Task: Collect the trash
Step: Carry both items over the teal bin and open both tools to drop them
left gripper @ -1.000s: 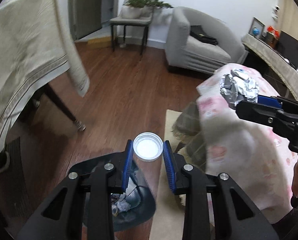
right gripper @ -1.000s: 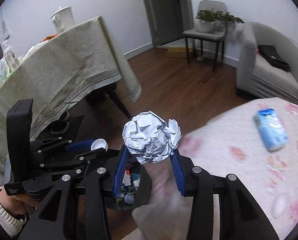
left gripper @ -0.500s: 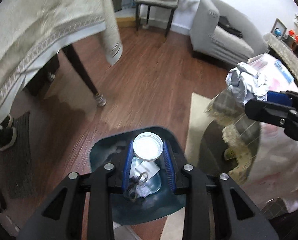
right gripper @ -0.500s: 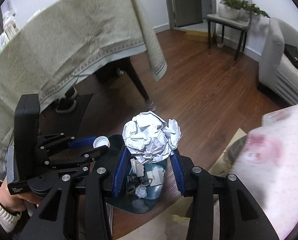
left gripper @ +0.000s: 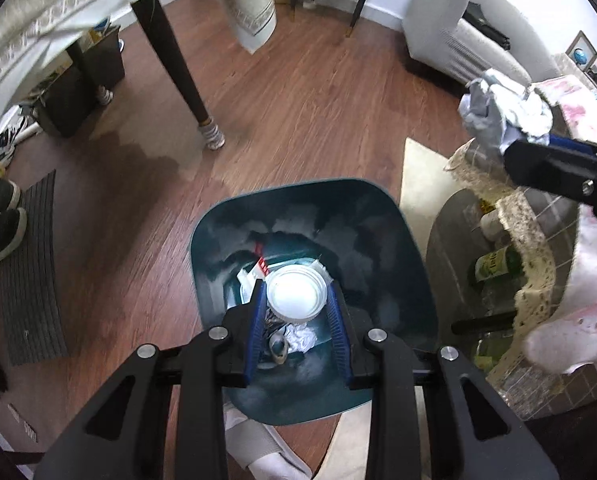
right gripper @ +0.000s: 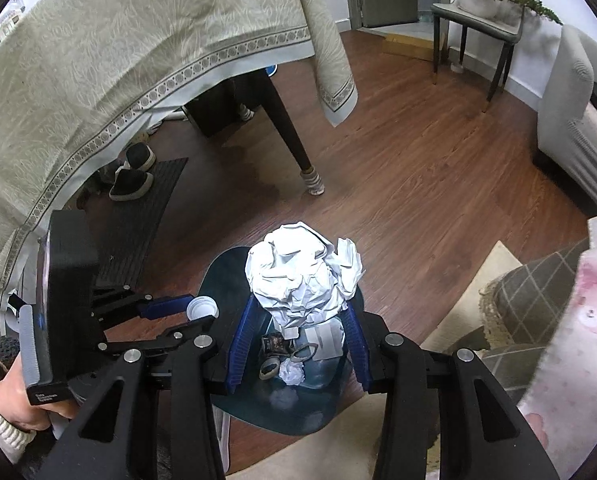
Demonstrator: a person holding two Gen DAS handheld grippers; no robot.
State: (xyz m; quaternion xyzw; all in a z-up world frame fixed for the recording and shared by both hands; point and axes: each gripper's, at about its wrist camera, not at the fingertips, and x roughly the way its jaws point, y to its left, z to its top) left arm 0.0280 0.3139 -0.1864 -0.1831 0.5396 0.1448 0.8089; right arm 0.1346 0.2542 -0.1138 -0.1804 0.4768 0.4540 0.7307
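Left gripper point(left gripper: 297, 305) is clamped on a white cap point(left gripper: 296, 294), blue pads touching it on both sides, held directly above the open bin point(left gripper: 402, 256). Seen from the right wrist, the same cap point(right gripper: 202, 308) sits between the left gripper's point(right gripper: 196, 312) fingers over the bin's near-left rim. Right gripper point(right gripper: 298, 330) is closed around a crumpled paper ball point(right gripper: 304, 278), gripping its lower part; most of the ball bulges above the pads. It hangs over the bin point(right gripper: 226, 264) too; in the left view the ball point(left gripper: 502, 110) and right gripper point(left gripper: 530, 140) sit off to the right, beside the bin rather than centred on it. Bin is dark teal, on the wood floor point(left gripper: 318, 92), already holding paper scraps, a wrapper and a small white wad point(right gripper: 292, 372). Rug point(left gripper: 422, 184) touches the bin's right side. Table leg point(left gripper: 178, 68) with cloth point(right gripper: 98, 60) beyond; shoes point(right gripper: 132, 172) on a mat under the table.
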